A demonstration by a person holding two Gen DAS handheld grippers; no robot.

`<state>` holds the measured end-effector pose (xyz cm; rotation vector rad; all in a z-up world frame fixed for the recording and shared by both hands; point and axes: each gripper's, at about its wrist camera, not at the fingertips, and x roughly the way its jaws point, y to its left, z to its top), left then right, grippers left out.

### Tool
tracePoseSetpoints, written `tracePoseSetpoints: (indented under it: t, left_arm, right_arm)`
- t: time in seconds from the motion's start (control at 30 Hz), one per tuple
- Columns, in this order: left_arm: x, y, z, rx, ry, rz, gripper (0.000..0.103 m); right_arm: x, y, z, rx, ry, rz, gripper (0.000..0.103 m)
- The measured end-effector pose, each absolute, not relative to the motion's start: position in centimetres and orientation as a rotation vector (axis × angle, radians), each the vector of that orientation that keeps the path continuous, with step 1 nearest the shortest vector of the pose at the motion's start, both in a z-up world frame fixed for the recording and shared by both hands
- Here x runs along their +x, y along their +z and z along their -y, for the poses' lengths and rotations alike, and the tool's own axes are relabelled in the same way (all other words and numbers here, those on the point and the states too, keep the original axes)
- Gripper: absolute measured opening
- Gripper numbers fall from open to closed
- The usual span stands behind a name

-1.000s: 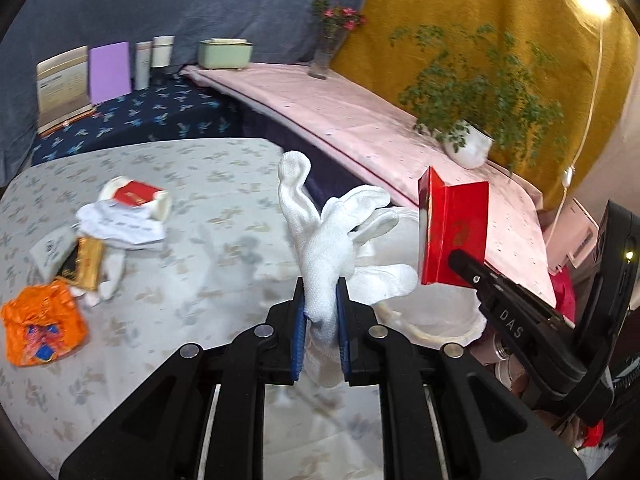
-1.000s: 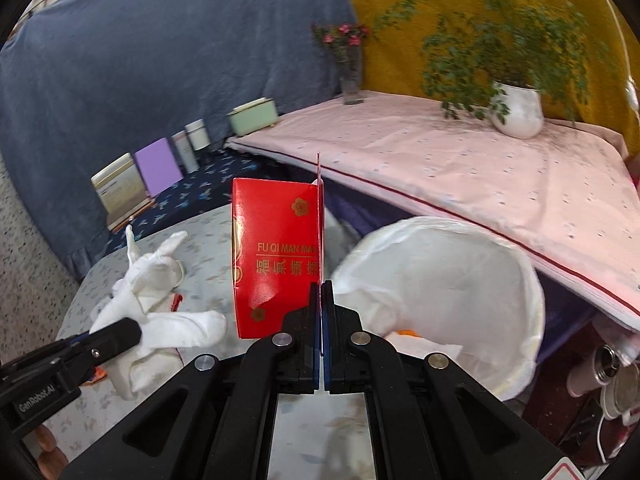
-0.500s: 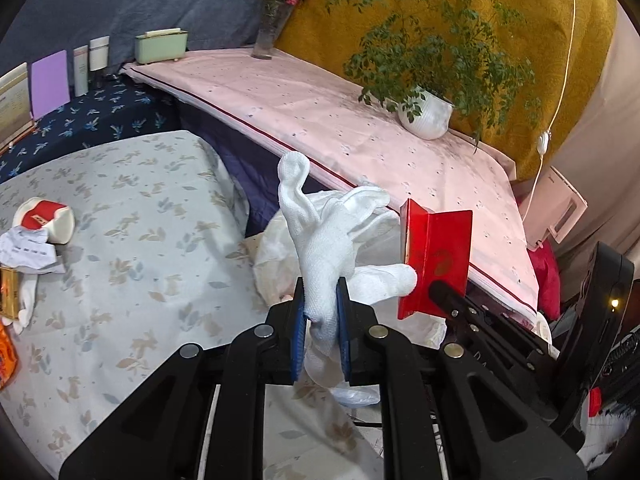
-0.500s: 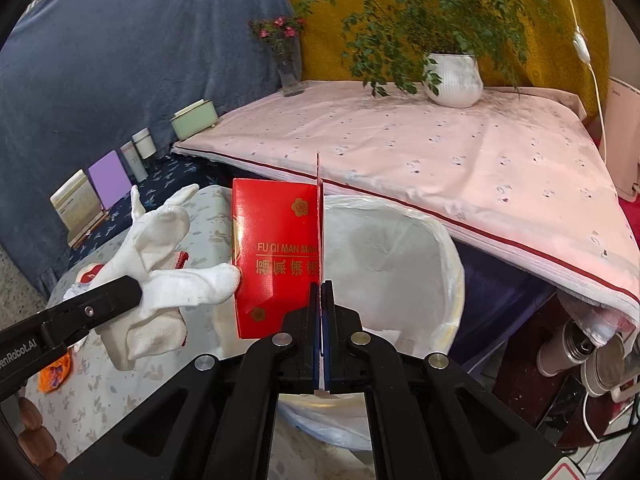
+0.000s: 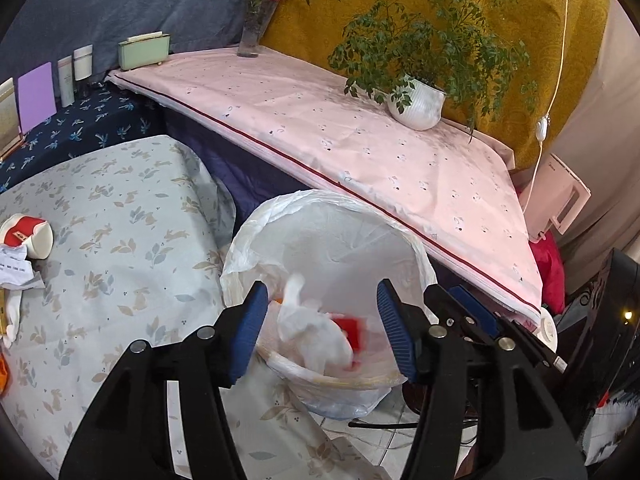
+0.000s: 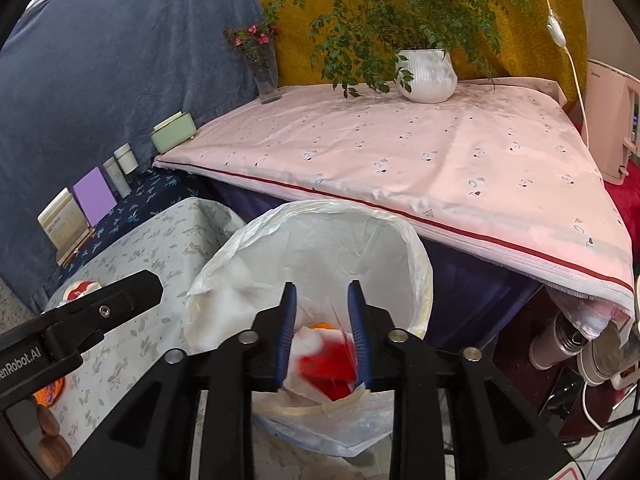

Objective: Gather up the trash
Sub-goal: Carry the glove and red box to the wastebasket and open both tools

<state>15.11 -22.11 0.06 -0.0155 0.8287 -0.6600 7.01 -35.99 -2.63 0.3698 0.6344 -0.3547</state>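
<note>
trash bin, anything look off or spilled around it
Nothing stands out. The bin is upright with its liner folded over the rim, and the white glove and red packet lie blurred inside it, not on the floor. Both grippers, left and right, have their jaws open over it.

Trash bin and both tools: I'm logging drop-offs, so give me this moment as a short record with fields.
left tool: open, holds nothing, above the bin
right tool: open, holds nothing, above the bin
trash bin: white liner, beside the floral-cloth table
white glove: blurred, inside the bin
red packet: blurred, inside the bin
left on table: red-and-white cup, crumpled paper
</note>
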Motion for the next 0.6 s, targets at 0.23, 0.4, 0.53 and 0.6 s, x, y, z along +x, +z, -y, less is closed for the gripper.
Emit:
tracePoseSetpoints:
  t: [0.23, 0.4, 0.53, 0.6]
  left_arm:
    - [15.3, 0.4, 20.9, -0.019, -0.631, -0.818, 0.055]
    - [15.5, 0.7, 19.3, -0.035, -0.598, -0.810, 0.055]
    - [15.4, 1.0, 17.7, -0.041, -0.568, -0.795, 0.055]
    - [15.3, 1.2, 16.6, -0.046, -0.550, -0.787, 0.055]
  right_arm:
    - [6.8, -1.8, 35.3, 0.358, -0.343, -0.618, 0.035]
    - [6.9, -0.9, 34.0, 0.343, -0.322, -0.607, 0.037]
    - [7.0, 0.0, 32.7, 0.327, -0.302, -0.594, 0.041]
    - [7.0, 0.4, 31.9, 0.321, -0.287, -0.590, 0.041]
